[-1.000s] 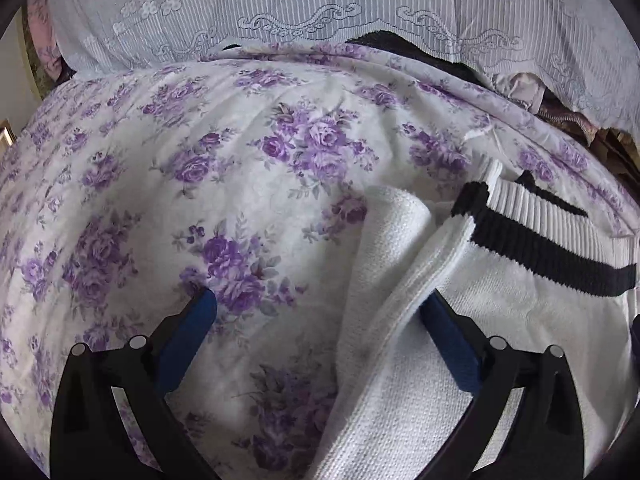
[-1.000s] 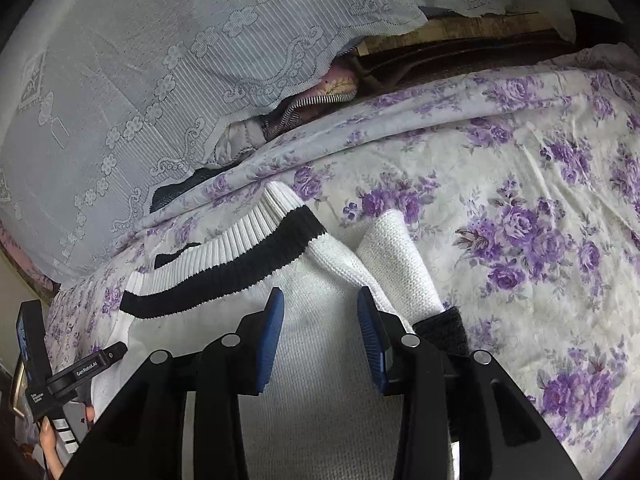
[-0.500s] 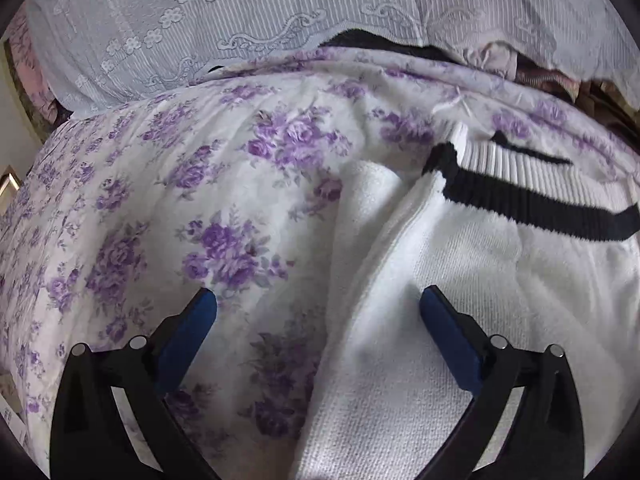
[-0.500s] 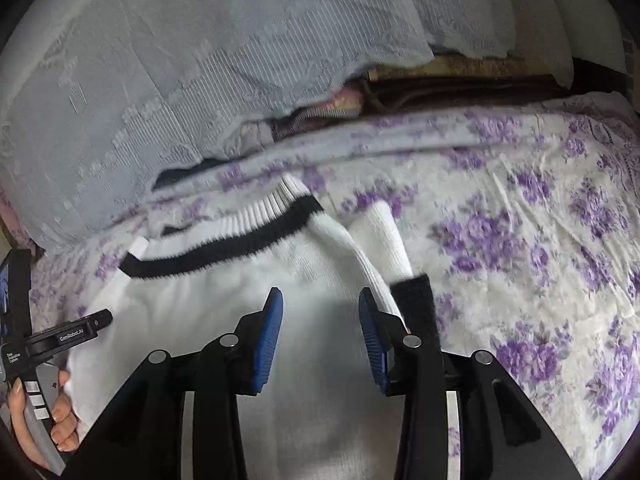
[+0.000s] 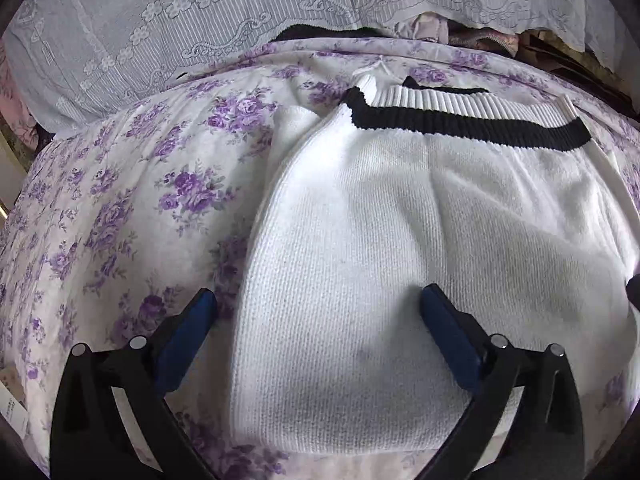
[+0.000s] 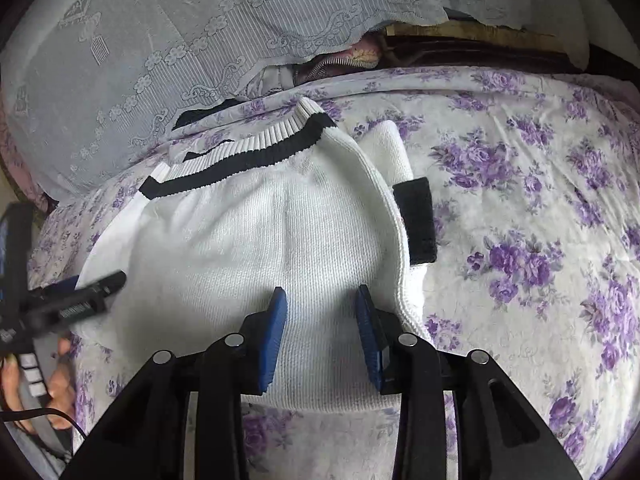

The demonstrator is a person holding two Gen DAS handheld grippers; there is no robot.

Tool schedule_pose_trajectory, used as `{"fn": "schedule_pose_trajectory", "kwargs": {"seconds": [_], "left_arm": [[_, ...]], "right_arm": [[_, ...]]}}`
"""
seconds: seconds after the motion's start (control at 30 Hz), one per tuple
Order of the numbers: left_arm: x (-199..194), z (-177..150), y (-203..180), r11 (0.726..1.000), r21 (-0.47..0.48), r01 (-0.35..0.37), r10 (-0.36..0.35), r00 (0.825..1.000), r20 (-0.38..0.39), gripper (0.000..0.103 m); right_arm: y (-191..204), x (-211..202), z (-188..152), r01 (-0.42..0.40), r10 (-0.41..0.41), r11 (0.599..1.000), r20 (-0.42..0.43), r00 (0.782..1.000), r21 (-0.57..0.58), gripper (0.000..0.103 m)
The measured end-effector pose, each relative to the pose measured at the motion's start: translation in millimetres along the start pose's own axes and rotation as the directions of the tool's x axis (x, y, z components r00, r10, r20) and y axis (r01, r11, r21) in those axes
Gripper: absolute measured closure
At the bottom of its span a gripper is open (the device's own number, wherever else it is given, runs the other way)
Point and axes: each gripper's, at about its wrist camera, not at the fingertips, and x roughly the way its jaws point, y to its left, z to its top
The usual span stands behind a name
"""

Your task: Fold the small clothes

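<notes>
A small white knit sweater (image 5: 380,240) with a black stripe at its ribbed hem lies folded on the floral bedspread (image 5: 120,200). It also shows in the right wrist view (image 6: 260,240), with a black sleeve cuff (image 6: 416,220) sticking out at its right side. My left gripper (image 5: 318,320) is wide open and empty, hovering over the sweater's near left edge. My right gripper (image 6: 320,320) is open and empty over the sweater's near right part. The left gripper shows at the left in the right wrist view (image 6: 76,300).
A white lace cloth (image 5: 200,32) covers a pile at the back of the bed. Dark and pink clothes (image 6: 340,60) lie under its edge. The purple-flowered bedspread (image 6: 540,240) stretches to the right of the sweater.
Both grippers have pulled back toward the sweater's near edge. The left gripper has shifted right over the sweater. The sweater lies flatter, and its black cuff now shows fully.
</notes>
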Motion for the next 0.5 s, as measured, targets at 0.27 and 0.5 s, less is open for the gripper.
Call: {"fn": "schedule_pose_trajectory", "kwargs": {"seconds": [0.27, 0.5], "left_arm": [[-17.6, -24.3, 66.2, 0.967, -0.222, 0.126, -0.137, 0.990, -0.035, 0.004], [-18.7, -38.4, 72.5, 0.966, -0.214, 0.144, -0.154, 0.988, -0.031, 0.004]], "right_arm": [[-29.1, -37.9, -12.7, -0.037, 0.031, 0.997, 0.077, 0.997, 0.073, 0.074], [-48.9, -37.5, -15.1, -0.033, 0.023, 0.988, 0.072, 0.997, 0.148, 0.068]]}}
